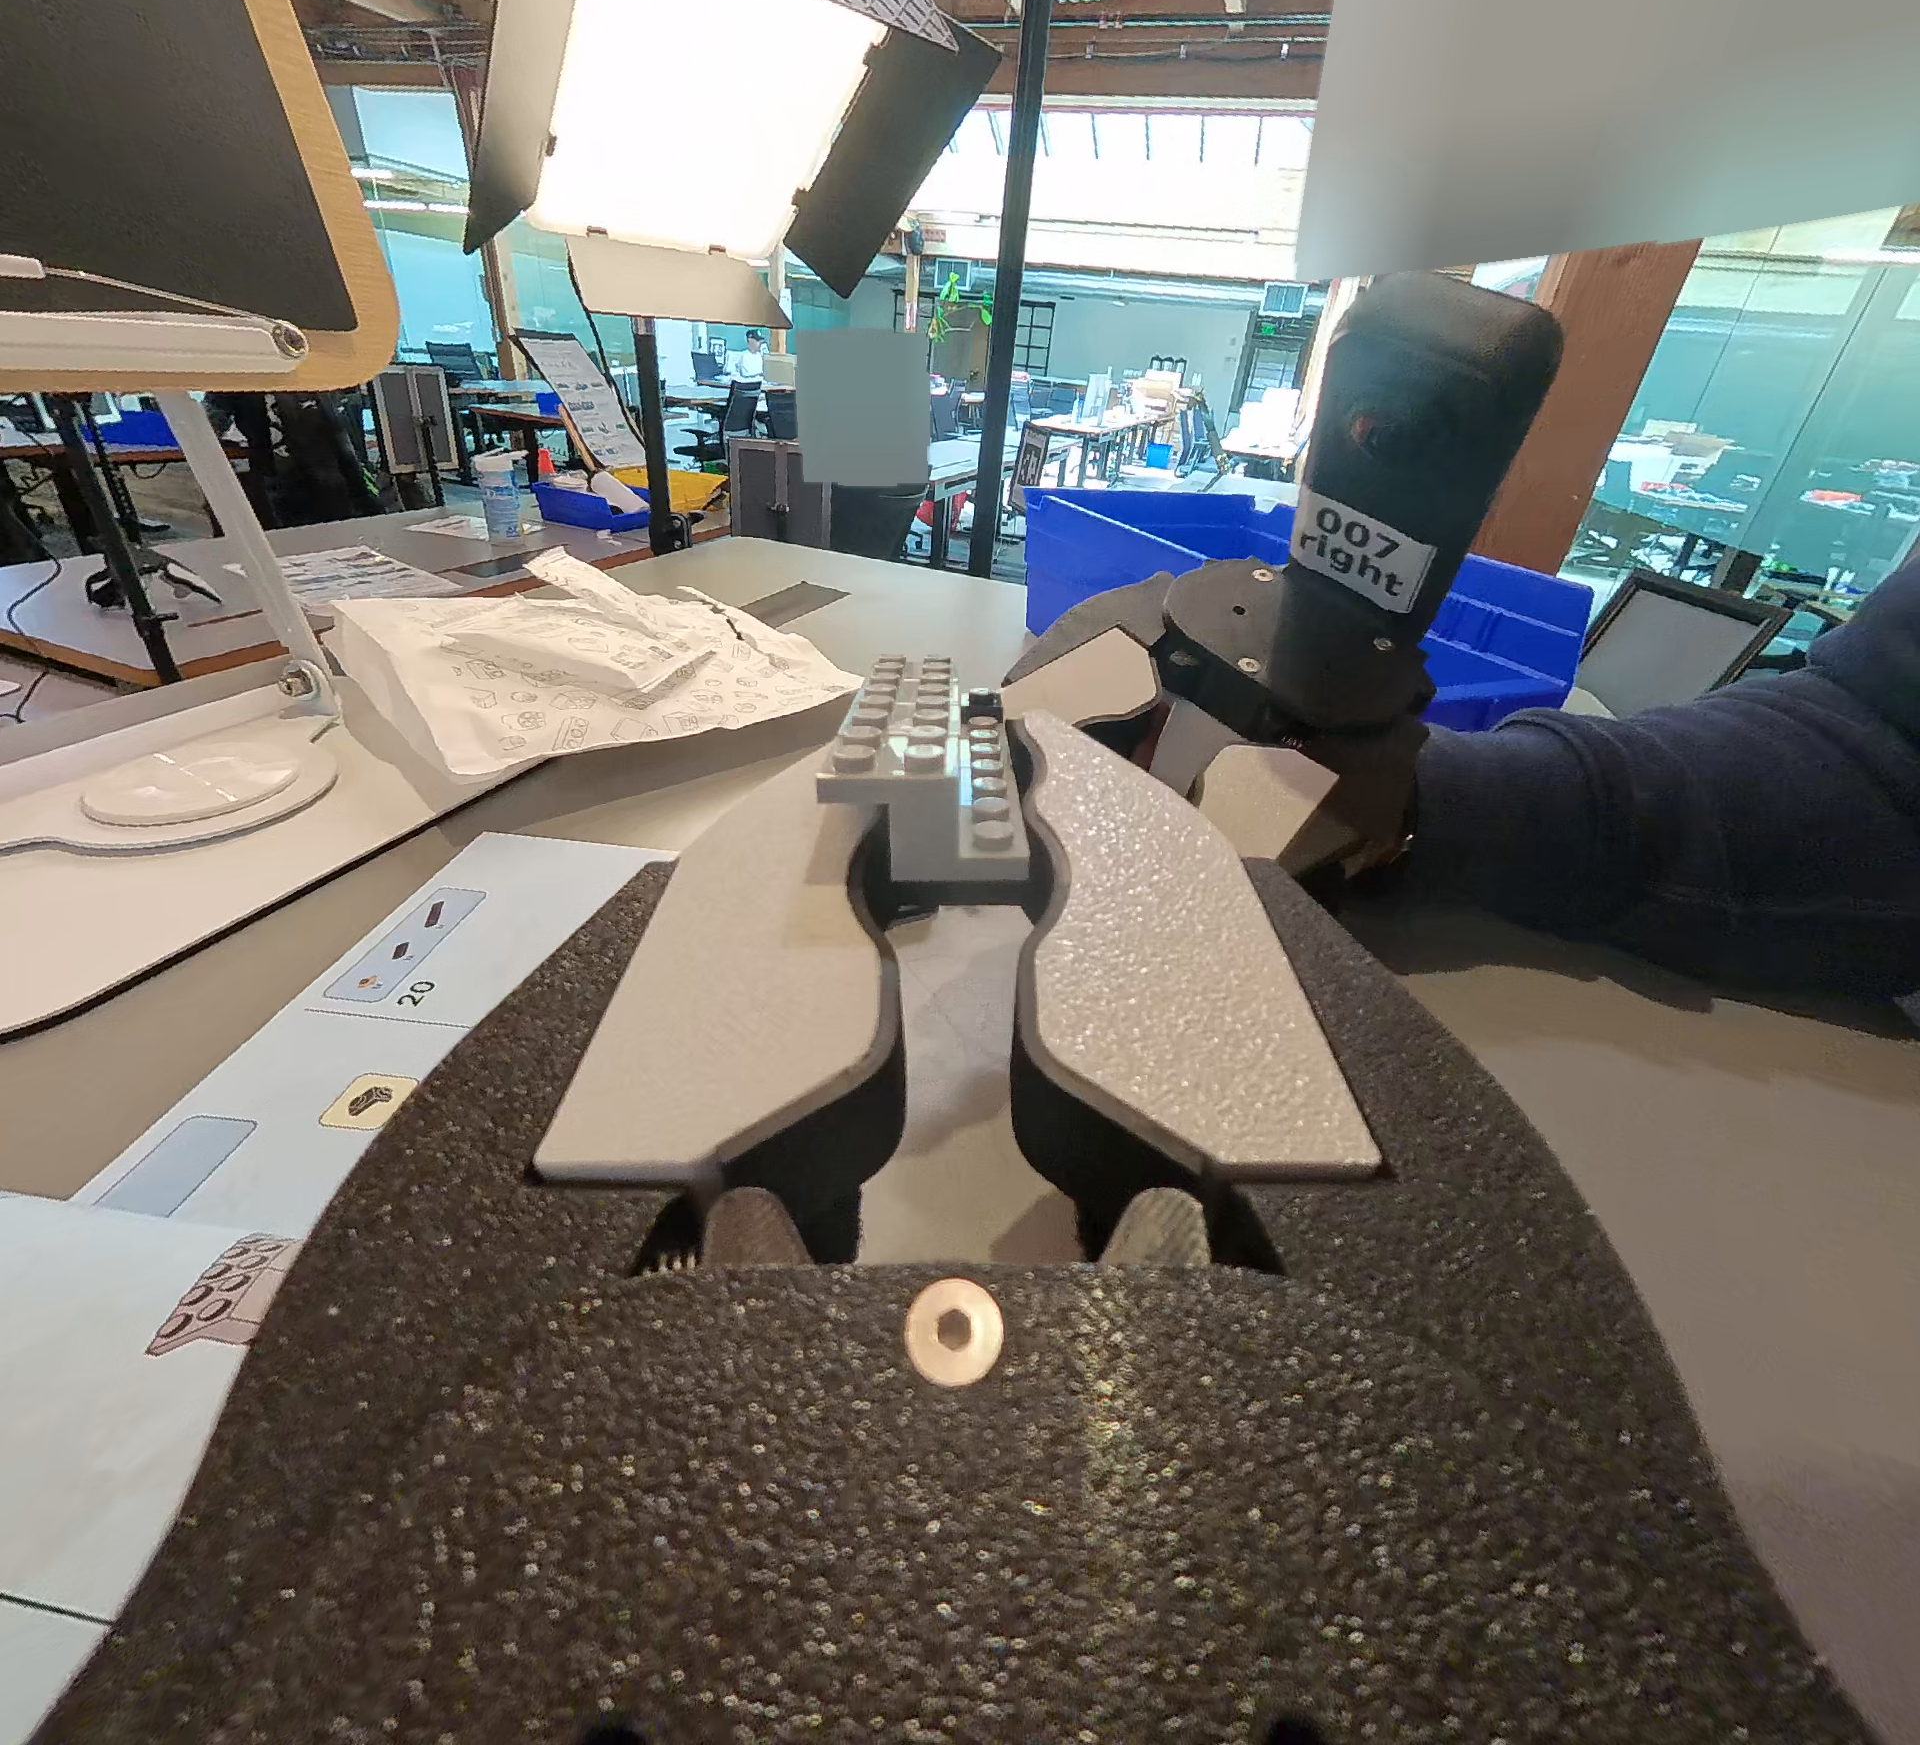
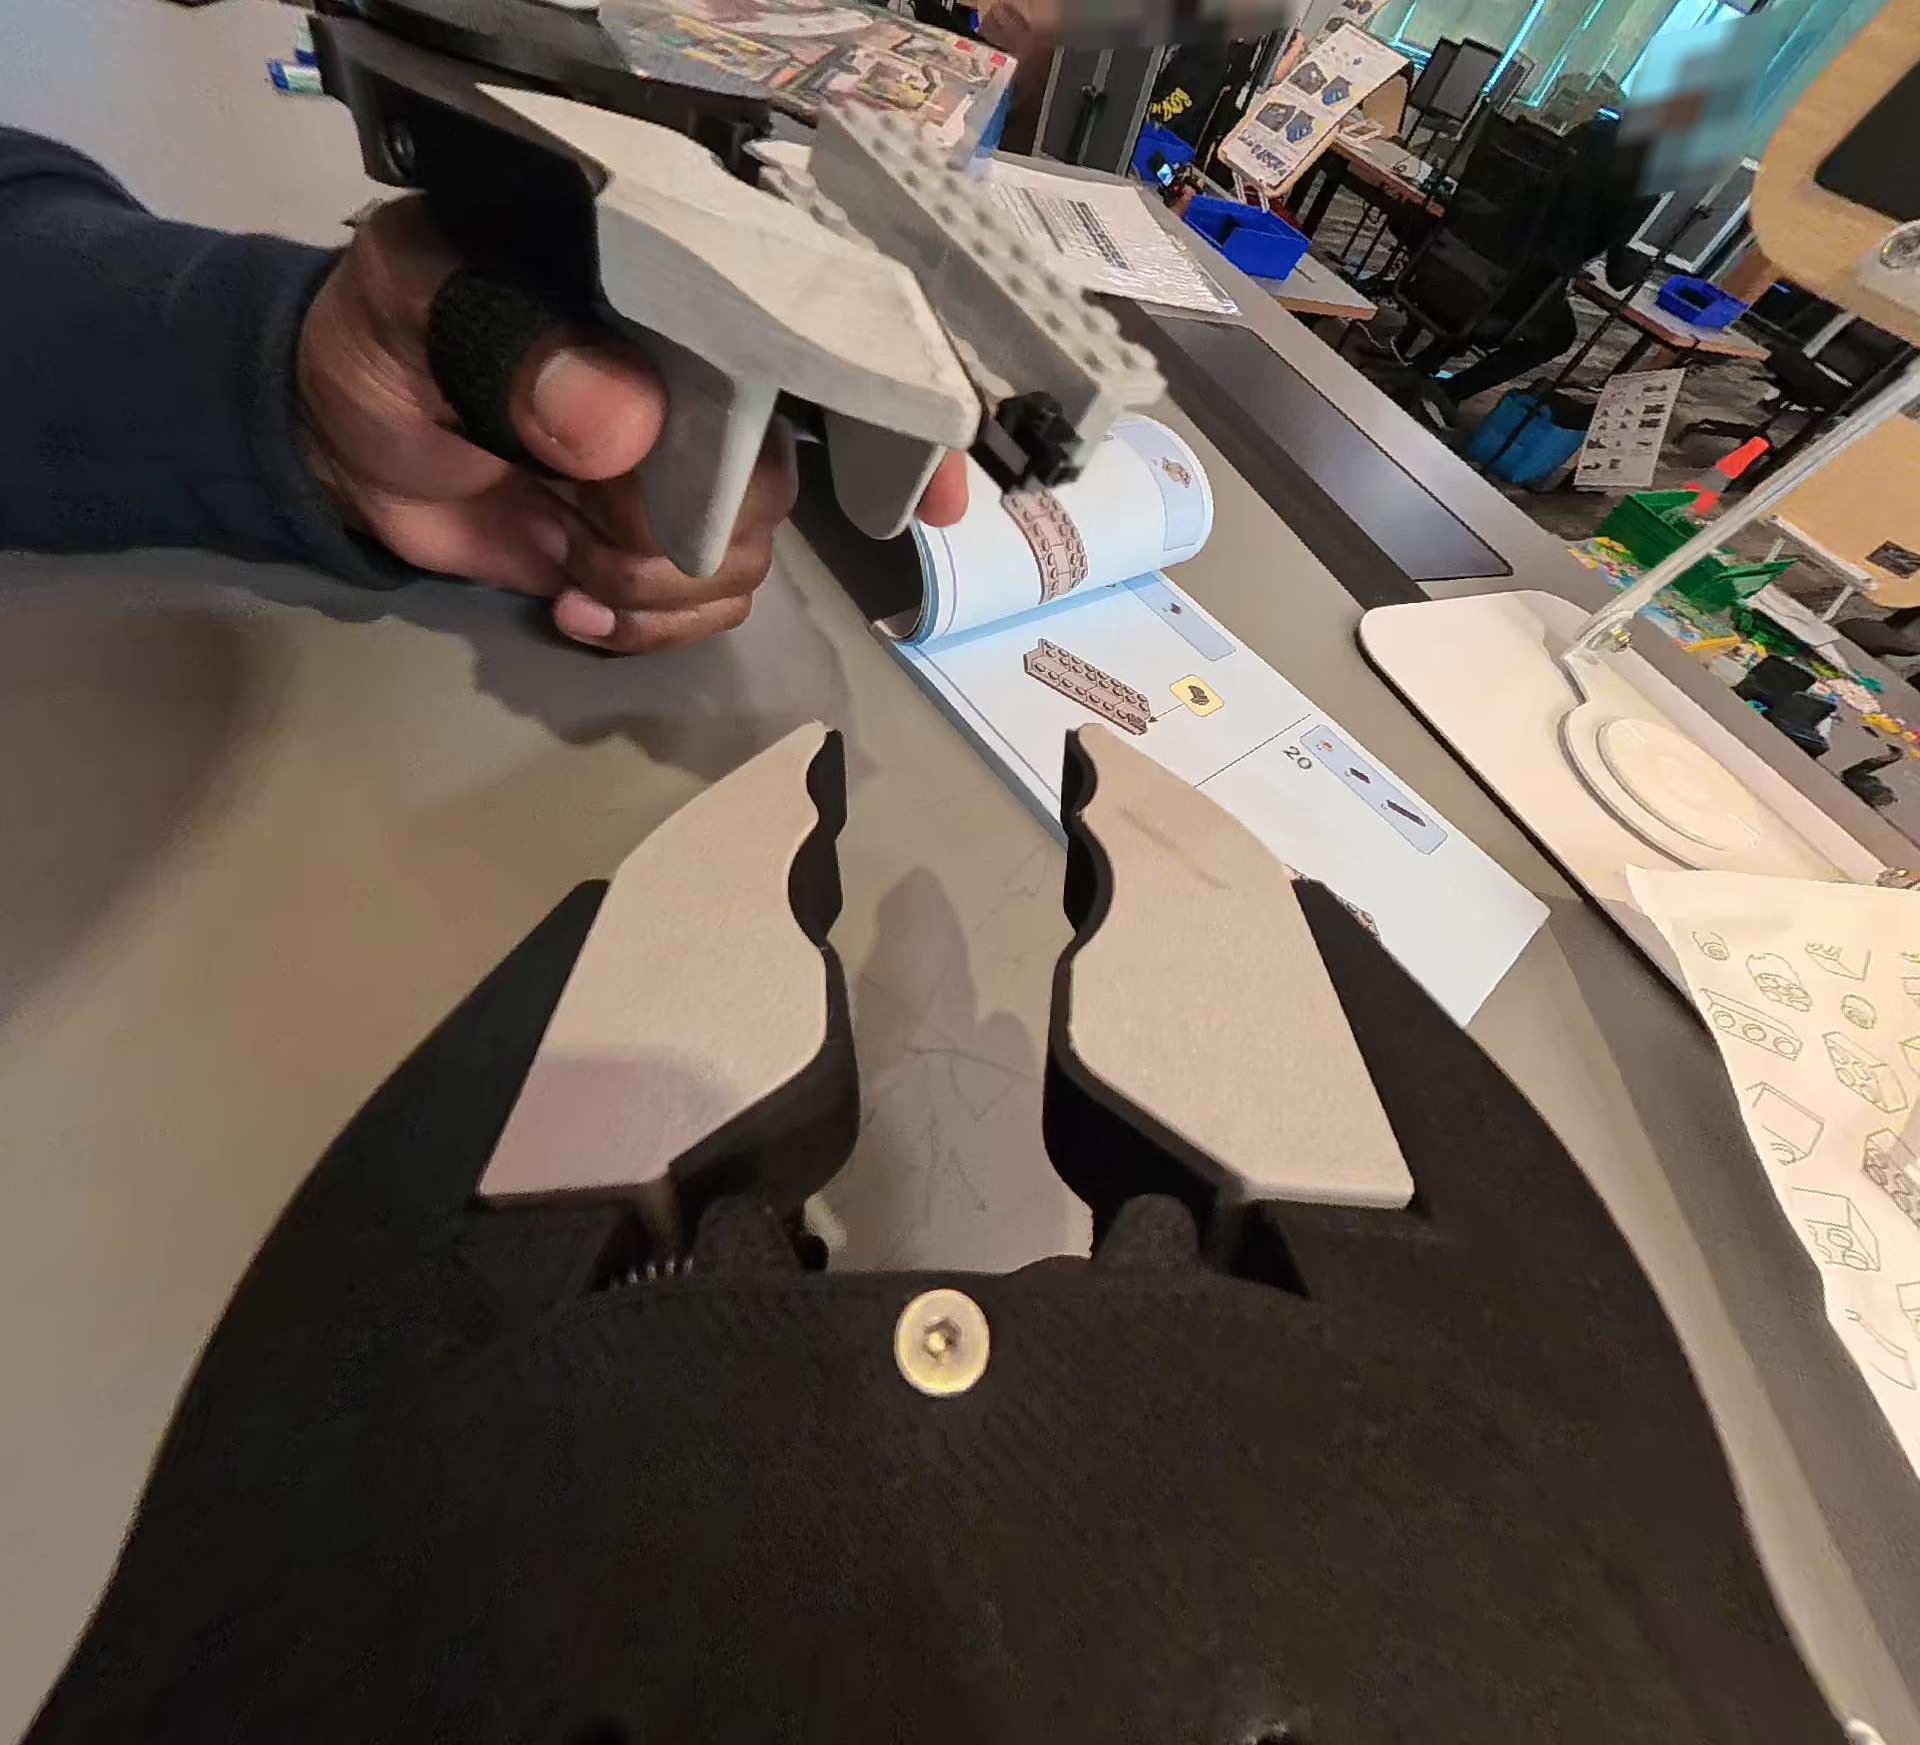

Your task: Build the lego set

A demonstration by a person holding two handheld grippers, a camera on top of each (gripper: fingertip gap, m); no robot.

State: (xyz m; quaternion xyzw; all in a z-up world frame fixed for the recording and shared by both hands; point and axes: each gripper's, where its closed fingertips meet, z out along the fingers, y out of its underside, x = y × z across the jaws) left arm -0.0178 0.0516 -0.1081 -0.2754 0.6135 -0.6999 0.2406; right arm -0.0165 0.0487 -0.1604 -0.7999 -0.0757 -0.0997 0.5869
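My left gripper [image 1: 940, 822] is shut on a grey brick assembly [image 1: 920, 760] and holds it above the table; a small black piece [image 1: 982, 706] sits at its far end. In the right wrist view the same assembly [image 2: 987, 282] with the black piece [image 2: 1029, 438] shows in the left gripper, held in a person's hand [image 2: 499, 448]. My right gripper [image 2: 951, 822] is open and empty above the grey table [image 2: 312, 812], near the open instruction booklet [image 2: 1195, 739]. It also shows in the left wrist view [image 1: 1174, 729], just right of the assembly.
A torn white paper bag [image 1: 582, 677] lies at the back left, also in the right wrist view [image 2: 1818, 1072]. A white lamp base [image 1: 187, 791] stands on the left. A blue bin [image 1: 1195, 552] stands behind the right gripper. A dark sleeve [image 1: 1662, 822] reaches in from the right.
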